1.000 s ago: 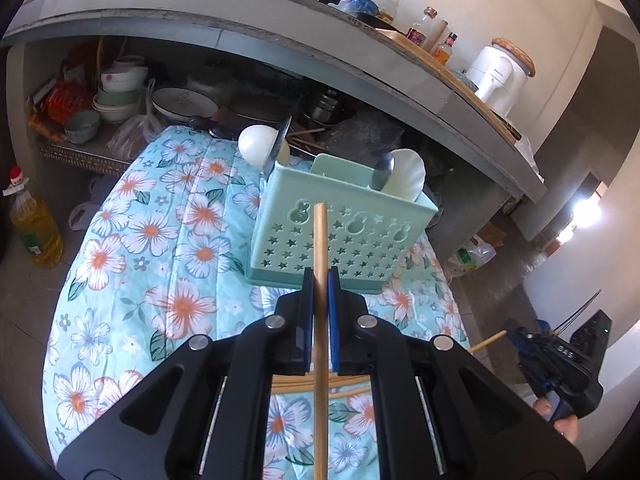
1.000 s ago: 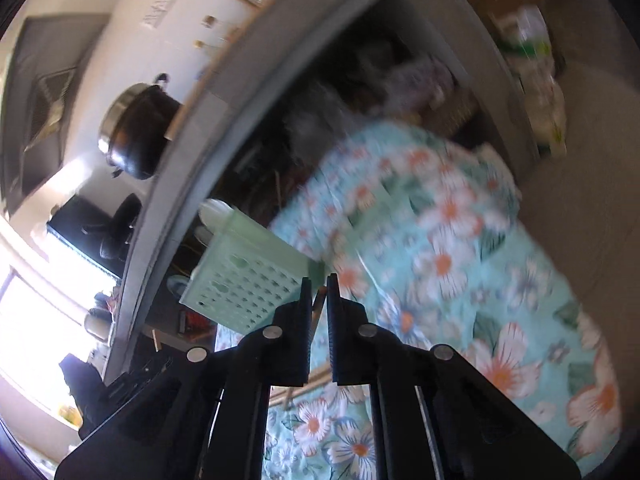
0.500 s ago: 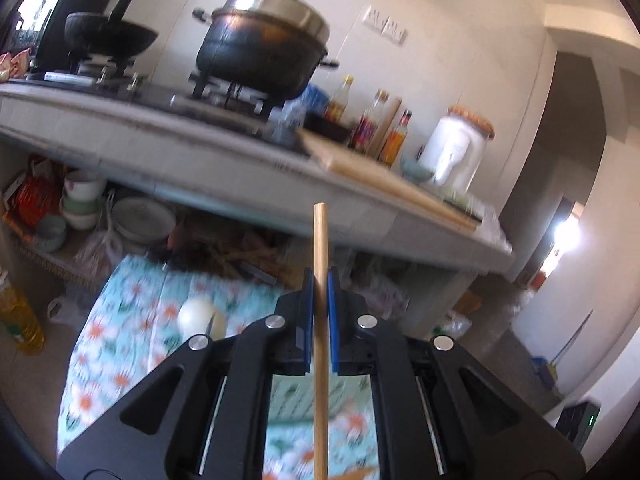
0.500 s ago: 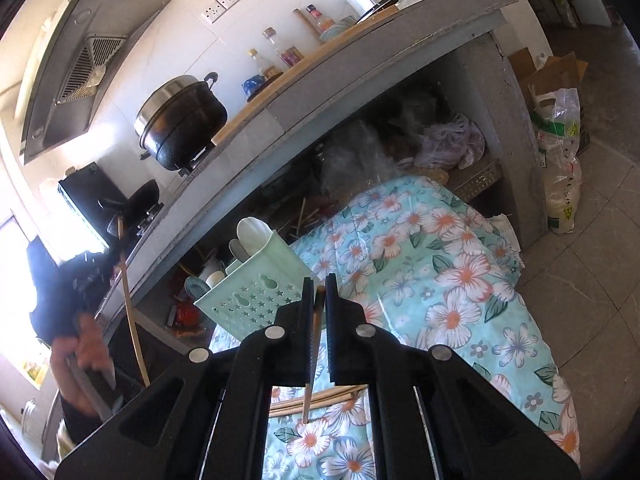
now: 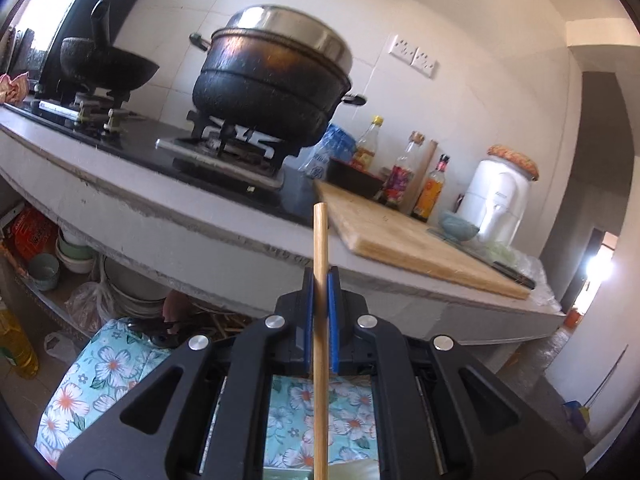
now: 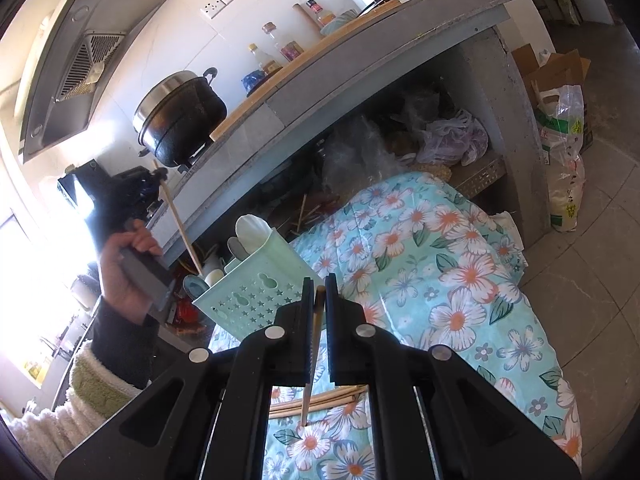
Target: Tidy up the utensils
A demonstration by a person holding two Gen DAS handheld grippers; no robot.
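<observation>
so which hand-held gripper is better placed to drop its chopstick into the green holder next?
Left, probably. Its hand-held gripper hangs its wooden chopstick tip-down right beside the mint-green perforated plastic holder. The right hand-held gripper is lower, its chopstick tip near the floral cloth.

light: bright daylight | glare: blown-out window, doorway | edges: fisheye bending, dark vignette | blur: slight
</observation>
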